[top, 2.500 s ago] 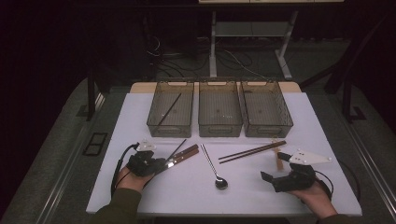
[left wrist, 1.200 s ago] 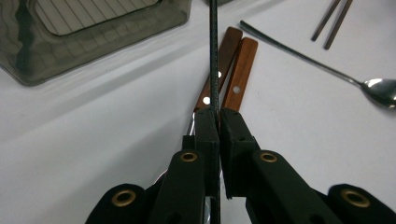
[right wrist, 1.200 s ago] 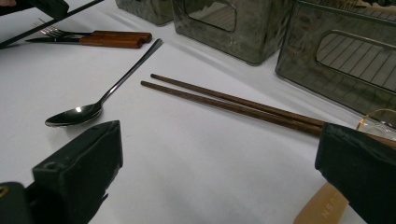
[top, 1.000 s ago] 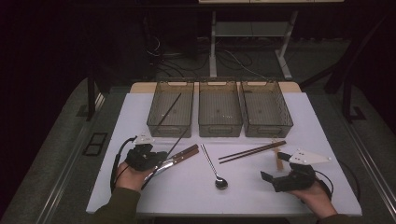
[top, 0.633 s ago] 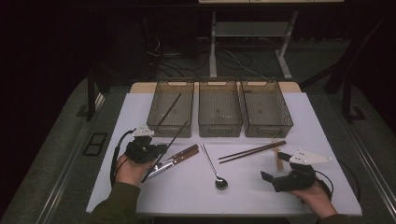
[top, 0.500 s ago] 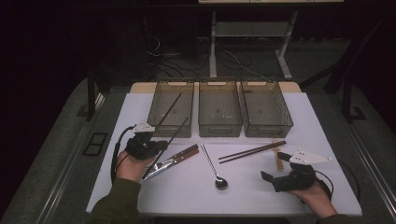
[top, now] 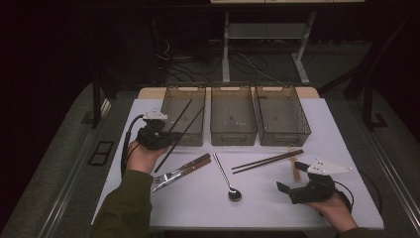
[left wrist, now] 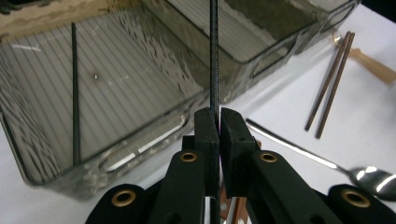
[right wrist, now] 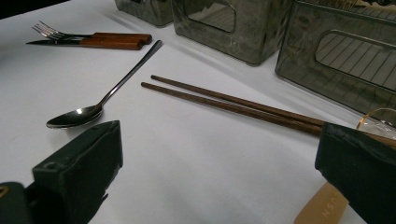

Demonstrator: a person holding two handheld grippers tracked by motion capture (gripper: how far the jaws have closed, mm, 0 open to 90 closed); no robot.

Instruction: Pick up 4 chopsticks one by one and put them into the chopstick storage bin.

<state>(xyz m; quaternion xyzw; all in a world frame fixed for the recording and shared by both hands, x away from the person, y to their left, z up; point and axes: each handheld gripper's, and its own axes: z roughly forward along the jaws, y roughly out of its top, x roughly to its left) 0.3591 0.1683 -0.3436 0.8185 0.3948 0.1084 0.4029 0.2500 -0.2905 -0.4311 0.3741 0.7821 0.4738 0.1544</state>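
I look down on a white tabletop (top: 346, 129) with three clear plastic bins in a row along its far side. The left bin (top: 171, 101) matters most: one black chopstick already lies inside it (left wrist: 74, 93). My left tool (top: 157, 136) sits just in front of that bin's near wall, jaws closed on a second black chopstick (top: 185, 130). This held chopstick slants up and away from the tool, its long axis pointing over the near wall and across the bin, so its far end hangs above the bin while its near end trails behind the jaws. I judge that the drop calls for carrying it forward and laying it lengthwise. My right tool (top: 297, 188) rests well apart at the near right, jaws wide open and empty, beside the brown chopsticks (right wrist: 233, 102).
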